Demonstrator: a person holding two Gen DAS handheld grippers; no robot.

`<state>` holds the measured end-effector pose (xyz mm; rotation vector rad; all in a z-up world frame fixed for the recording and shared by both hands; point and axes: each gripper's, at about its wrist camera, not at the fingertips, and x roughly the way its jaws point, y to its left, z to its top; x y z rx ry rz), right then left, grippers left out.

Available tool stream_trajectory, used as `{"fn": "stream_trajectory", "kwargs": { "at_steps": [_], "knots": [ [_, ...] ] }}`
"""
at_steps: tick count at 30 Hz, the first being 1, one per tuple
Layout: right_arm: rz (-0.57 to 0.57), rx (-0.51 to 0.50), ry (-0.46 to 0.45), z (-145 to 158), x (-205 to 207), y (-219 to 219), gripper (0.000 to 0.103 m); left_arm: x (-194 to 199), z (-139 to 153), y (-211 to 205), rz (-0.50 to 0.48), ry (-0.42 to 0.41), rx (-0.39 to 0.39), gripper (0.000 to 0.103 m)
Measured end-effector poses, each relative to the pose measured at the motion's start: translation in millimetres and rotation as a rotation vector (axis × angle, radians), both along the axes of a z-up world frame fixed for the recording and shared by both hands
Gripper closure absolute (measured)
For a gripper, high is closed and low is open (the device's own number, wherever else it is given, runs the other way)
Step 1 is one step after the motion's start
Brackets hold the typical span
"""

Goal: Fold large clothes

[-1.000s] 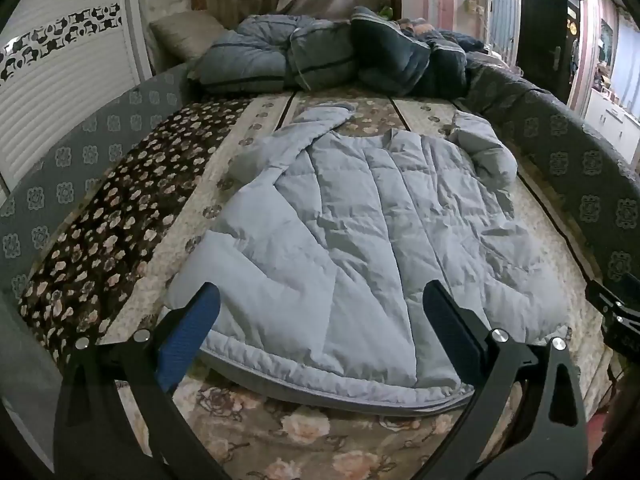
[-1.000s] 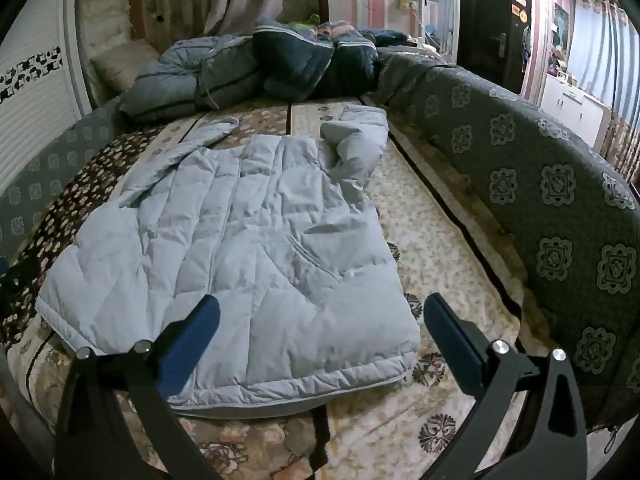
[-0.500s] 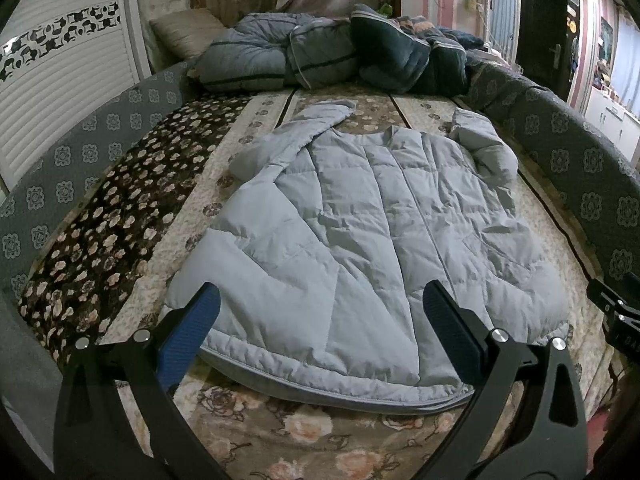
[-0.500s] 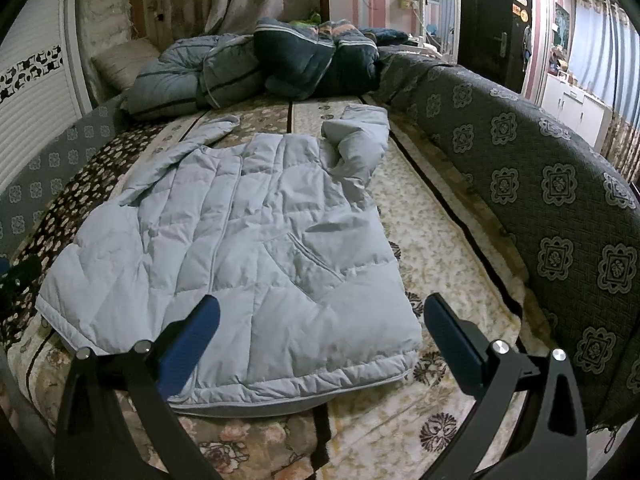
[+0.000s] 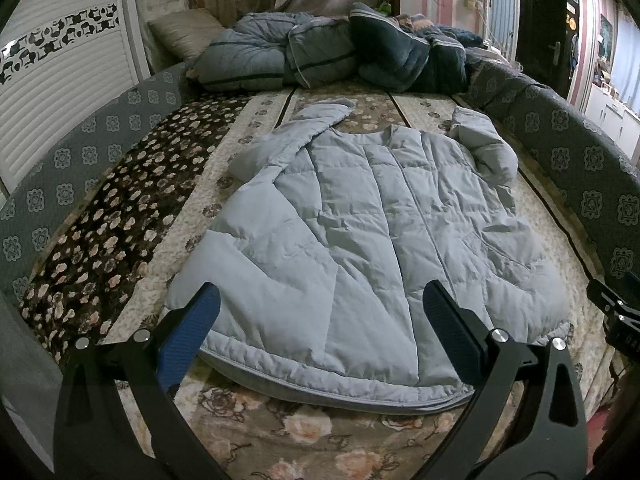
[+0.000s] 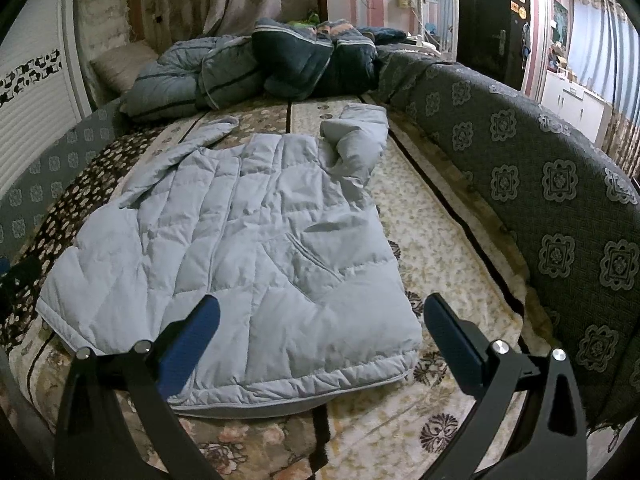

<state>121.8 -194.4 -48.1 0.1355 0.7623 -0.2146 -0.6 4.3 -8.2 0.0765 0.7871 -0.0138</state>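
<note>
Pale grey down jacket (image 5: 372, 240) spread flat mid-bed (image 5: 132, 216), hem at near edge, bare blanket right. Left gripper (image 5: 320, 312) wide, empty; right gripper (image 6: 322, 316) likewise, above hem.

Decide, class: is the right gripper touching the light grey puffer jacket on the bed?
Apart. In the right wrist view, the right gripper hangs open above the puffer jacket; its fingers pinch no fabric, and the hem lies flat and undisturbed.
</note>
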Motion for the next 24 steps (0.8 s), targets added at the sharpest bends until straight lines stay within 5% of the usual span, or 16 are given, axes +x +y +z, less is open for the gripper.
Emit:
{"fn": "stream_trajectory", "kwargs": {
  "at_steps": [24],
  "knots": [
    [-0.021,0.025,-0.013,-1.0,-5.1,-11.8,0.002,0.8,-0.1,-10.3,-0.012,0.009,0.015,0.003]
  ]
}}
